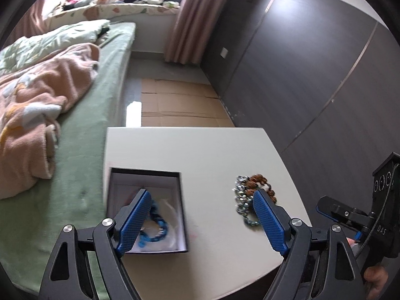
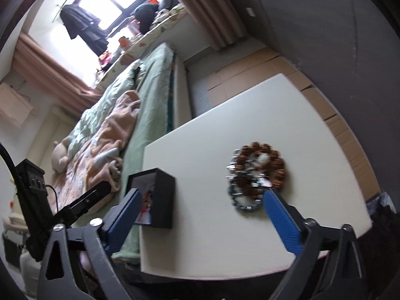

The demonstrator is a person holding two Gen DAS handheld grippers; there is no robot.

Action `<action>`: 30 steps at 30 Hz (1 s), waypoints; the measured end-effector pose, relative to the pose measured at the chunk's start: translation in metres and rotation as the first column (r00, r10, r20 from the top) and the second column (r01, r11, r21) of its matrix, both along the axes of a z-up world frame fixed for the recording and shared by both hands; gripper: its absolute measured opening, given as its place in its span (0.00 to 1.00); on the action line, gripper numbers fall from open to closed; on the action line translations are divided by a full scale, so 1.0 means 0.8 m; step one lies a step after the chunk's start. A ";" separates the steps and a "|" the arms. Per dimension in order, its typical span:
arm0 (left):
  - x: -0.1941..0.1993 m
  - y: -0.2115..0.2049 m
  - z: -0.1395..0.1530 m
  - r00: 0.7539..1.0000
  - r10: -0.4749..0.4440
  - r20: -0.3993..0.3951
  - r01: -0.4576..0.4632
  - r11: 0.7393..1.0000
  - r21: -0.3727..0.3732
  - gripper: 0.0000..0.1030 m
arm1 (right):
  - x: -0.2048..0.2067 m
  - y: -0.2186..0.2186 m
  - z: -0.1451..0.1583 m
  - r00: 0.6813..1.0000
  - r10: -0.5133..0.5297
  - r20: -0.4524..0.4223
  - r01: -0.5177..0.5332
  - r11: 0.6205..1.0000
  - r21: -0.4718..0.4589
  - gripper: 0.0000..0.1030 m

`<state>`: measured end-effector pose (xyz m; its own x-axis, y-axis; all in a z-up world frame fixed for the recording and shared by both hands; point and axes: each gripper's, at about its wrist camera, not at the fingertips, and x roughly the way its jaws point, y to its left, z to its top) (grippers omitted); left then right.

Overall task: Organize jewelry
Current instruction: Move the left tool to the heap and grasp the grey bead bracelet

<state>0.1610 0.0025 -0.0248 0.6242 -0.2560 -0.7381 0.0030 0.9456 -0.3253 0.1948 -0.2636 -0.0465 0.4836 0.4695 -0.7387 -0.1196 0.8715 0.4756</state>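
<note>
A black open box (image 1: pixel 150 210) sits on the left of the white table (image 1: pixel 212 155) and holds a blue bead bracelet (image 1: pixel 155 230). A pile of bracelets lies to its right: a brown bead one (image 1: pixel 262 182) and a silver-blue one (image 1: pixel 241 200). My left gripper (image 1: pixel 200 196) is open and empty, above the table between box and pile. In the right wrist view the box (image 2: pixel 160 200) is at left and the brown bracelet (image 2: pixel 265 165) and silver one (image 2: pixel 242 200) lie ahead. My right gripper (image 2: pixel 202 195) is open and empty above the table.
A bed with green sheet (image 1: pixel 82 150) and pink blanket (image 1: pixel 37 105) runs along the table's left side. A dark wardrobe (image 1: pixel 312 75) stands at right. Cardboard (image 1: pixel 180 105) covers the floor beyond the table. The right gripper's body (image 1: pixel 362 215) shows at the left view's right edge.
</note>
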 end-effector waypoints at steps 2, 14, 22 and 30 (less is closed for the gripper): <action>0.005 -0.016 -0.003 1.000 -0.024 -0.007 0.024 1.000 0.005 0.82 | -0.002 -0.013 -0.003 1.000 -0.022 -0.009 0.022 1.000 -0.002 0.98; 0.035 -0.096 -0.048 0.982 -0.163 -0.095 0.166 0.986 0.027 0.56 | -0.005 -0.086 -0.031 0.985 -0.161 -0.063 0.160 0.987 -0.016 0.98; 0.055 -0.126 -0.086 0.960 -0.215 -0.177 0.222 0.975 0.021 0.37 | 0.004 -0.118 -0.057 0.970 -0.200 -0.141 0.204 0.979 0.014 0.92; 0.073 -0.146 -0.118 0.946 -0.252 -0.203 0.268 0.962 0.051 0.30 | 0.017 -0.123 -0.070 0.960 -0.218 -0.175 0.220 0.976 -0.010 0.80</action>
<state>0.2194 -0.1146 -0.1194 0.3878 -0.3280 -0.8614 0.1967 0.9425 -0.2703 0.2081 -0.3620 -0.1024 0.4393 0.3737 -0.8169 0.1589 0.8627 0.4801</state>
